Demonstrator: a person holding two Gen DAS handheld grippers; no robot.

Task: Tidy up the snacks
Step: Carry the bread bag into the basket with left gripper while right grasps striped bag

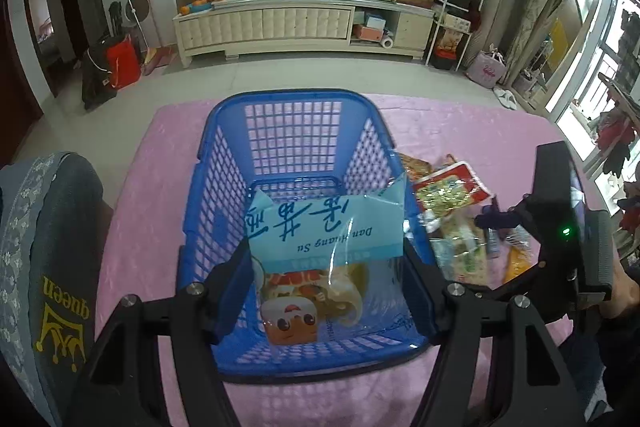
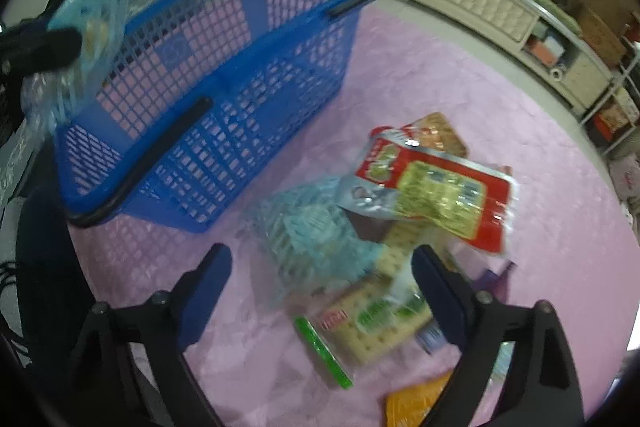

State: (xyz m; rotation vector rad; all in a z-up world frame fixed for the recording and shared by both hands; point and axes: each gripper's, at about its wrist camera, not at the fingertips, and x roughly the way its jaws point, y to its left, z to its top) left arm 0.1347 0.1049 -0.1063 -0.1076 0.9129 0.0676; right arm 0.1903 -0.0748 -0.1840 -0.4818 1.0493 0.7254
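Note:
A blue mesh basket stands on the pink tablecloth; it also shows in the right wrist view. My left gripper is shut on a light blue snack bag and holds it over the basket's near end. The same bag shows in the right wrist view at the far left. My right gripper is open above a pile of snacks: a pale blue bag, a cracker pack and a red-and-yellow pack. Its body shows in the left wrist view.
The pink tablecloth covers the table. An orange pack lies near the front edge. A grey cushion with "queen" on it sits at the left. A white TV cabinet stands across the floor.

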